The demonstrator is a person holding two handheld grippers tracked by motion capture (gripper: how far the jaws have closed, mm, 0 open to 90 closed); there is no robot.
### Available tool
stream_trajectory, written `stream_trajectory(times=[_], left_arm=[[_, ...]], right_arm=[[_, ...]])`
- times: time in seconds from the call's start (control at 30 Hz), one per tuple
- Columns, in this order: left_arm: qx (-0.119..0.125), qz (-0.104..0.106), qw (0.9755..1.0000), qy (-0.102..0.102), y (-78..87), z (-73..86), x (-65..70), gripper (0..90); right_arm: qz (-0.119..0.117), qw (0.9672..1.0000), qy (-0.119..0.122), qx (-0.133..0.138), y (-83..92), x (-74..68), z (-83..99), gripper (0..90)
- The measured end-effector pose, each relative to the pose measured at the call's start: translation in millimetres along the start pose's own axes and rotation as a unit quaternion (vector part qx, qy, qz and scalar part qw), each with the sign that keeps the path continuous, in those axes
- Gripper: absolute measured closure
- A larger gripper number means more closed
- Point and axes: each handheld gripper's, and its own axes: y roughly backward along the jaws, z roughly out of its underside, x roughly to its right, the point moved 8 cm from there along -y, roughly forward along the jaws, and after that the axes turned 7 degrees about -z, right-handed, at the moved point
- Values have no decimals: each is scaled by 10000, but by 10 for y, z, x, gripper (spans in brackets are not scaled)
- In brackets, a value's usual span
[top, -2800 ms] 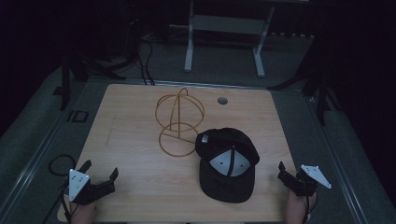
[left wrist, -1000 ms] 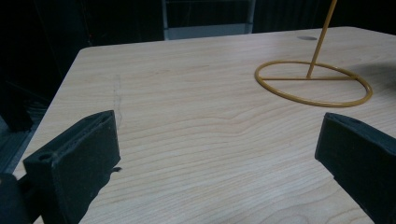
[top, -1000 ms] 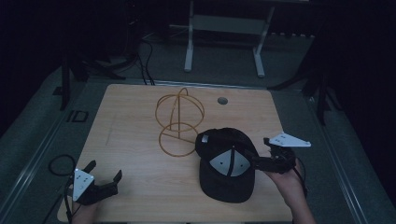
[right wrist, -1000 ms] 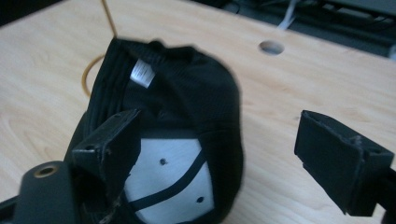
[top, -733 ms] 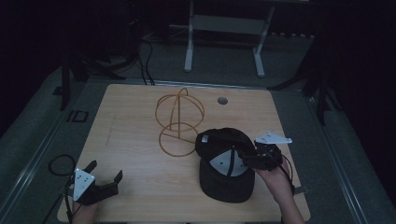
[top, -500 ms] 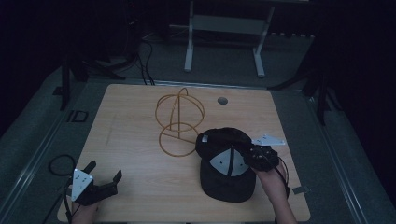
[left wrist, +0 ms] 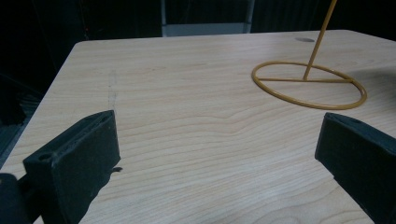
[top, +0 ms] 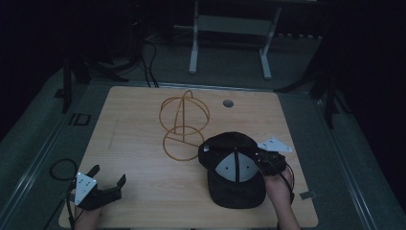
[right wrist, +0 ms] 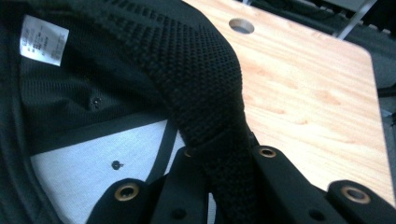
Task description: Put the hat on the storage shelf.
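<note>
A black cap (top: 234, 167) lies upside down at the table's front right, its white inner lining facing up. My right gripper (top: 266, 162) is at the cap's right rim; its jaws have just been closing and now pinch the black knit rim (right wrist: 219, 116) between them. In the right gripper view the white lining (right wrist: 98, 163) and a white label (right wrist: 43, 39) show inside the cap. My left gripper (top: 106, 179) rests at the front left corner, open, with bare wood between its jaws in the left gripper view (left wrist: 219, 154).
A yellow wire stand (top: 183, 120) with a ring base (left wrist: 309, 86) sits mid-table, just left of the cap. A round hole (top: 228, 103) marks the wooden table (top: 143, 143) at the back. Dark floor and a metal frame (top: 230, 28) lie beyond.
My right gripper came in from the table's right edge to the cap's right rim, sank a little and closed on it. The left gripper stayed put.
</note>
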Motion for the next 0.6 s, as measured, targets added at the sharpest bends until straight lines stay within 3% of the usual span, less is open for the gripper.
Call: stream_trajectory(times=[0.1, 0.2, 0.5, 0.53, 0.6], left_arm=[[-76, 34, 10000, -4, 2, 5, 27, 2], [-287, 17, 9995, -161, 0, 28, 91, 2], [-505, 241, 9984, -104, 5, -8, 316, 2], [-554, 568, 9968, 43, 22, -41, 425, 2], [-539, 735, 9958, 41, 43, -81, 516, 2]], right_arm=[[-37, 9999, 12, 137, 80, -10, -75, 889], [-46, 9995, 76, 292, 175, -32, -156, 889], [-239, 9972, 182, 690, 449, -150, -369, 889], [-277, 9963, 229, 777, 513, -180, -417, 889], [-320, 9956, 240, 843, 562, -211, -456, 889]])
